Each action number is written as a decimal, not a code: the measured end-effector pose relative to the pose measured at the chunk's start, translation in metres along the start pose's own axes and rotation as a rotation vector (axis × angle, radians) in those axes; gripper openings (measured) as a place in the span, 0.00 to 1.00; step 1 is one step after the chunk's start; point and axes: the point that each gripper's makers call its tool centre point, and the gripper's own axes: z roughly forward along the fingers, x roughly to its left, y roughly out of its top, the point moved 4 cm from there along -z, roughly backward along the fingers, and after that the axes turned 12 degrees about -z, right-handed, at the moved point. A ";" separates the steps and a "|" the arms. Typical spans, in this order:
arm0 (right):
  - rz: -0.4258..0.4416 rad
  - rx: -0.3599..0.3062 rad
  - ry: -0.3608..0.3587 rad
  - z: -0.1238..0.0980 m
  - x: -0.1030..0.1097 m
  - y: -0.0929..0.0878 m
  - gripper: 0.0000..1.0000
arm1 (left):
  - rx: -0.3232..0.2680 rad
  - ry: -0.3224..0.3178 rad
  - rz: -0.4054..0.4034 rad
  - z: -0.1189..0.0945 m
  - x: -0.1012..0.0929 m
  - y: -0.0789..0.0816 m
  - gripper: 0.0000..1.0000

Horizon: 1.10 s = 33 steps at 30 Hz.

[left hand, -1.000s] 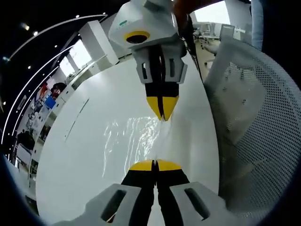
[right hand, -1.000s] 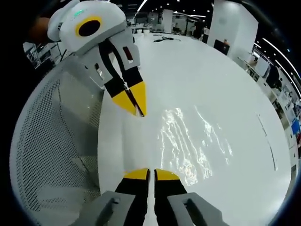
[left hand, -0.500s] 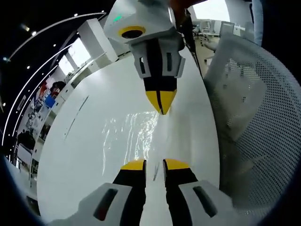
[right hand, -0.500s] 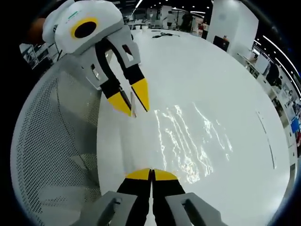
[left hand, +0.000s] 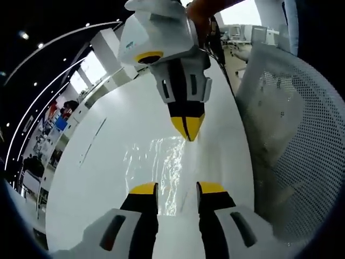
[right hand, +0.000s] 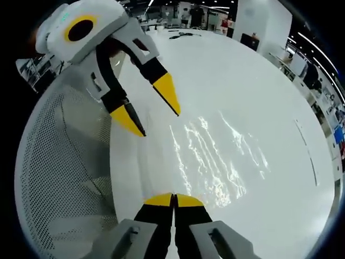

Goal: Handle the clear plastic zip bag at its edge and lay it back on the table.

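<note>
The clear plastic zip bag [left hand: 161, 164] lies crinkled and shiny on the white table [left hand: 91, 183]. My left gripper [left hand: 178, 189] is open at the bag's near edge, with its yellow tips spread on either side of the plastic. Opposite it, my right gripper [left hand: 187, 128] is shut on the bag's far edge. In the right gripper view, the right gripper [right hand: 173, 200] pinches the bag [right hand: 215, 156] at the bottom. There the left gripper [right hand: 151, 108] hangs wide open above the bag's other end, and nothing lies between its jaws.
A white mesh chair back [left hand: 291, 135] stands close along the table's edge, also seen as mesh chair back [right hand: 64, 162]. The table top [right hand: 259, 75] stretches wide beyond the bag. Cables [right hand: 186, 35] lie at its far end, and office desks stand further back.
My left gripper was shut on the bag's edge; it has opened wide and let go. The right gripper has stayed shut on the opposite edge.
</note>
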 end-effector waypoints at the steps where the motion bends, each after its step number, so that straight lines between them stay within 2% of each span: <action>1: 0.006 0.000 0.001 0.000 -0.002 0.001 0.00 | -0.002 0.000 0.004 0.000 0.000 0.001 0.26; 6: 0.028 0.002 0.005 0.001 -0.002 0.000 0.00 | -0.026 -0.019 0.038 0.000 -0.006 0.007 0.24; 16: 0.060 0.007 0.013 0.003 -0.005 0.000 0.00 | -0.031 -0.045 0.095 0.002 -0.013 0.011 0.17; 20: 0.076 0.007 0.013 0.002 -0.005 0.000 0.00 | -0.041 -0.052 0.119 0.003 -0.015 0.015 0.11; 33: 0.079 -0.009 0.004 -0.003 -0.003 0.005 0.00 | -0.020 -0.081 0.129 0.009 -0.022 0.012 0.10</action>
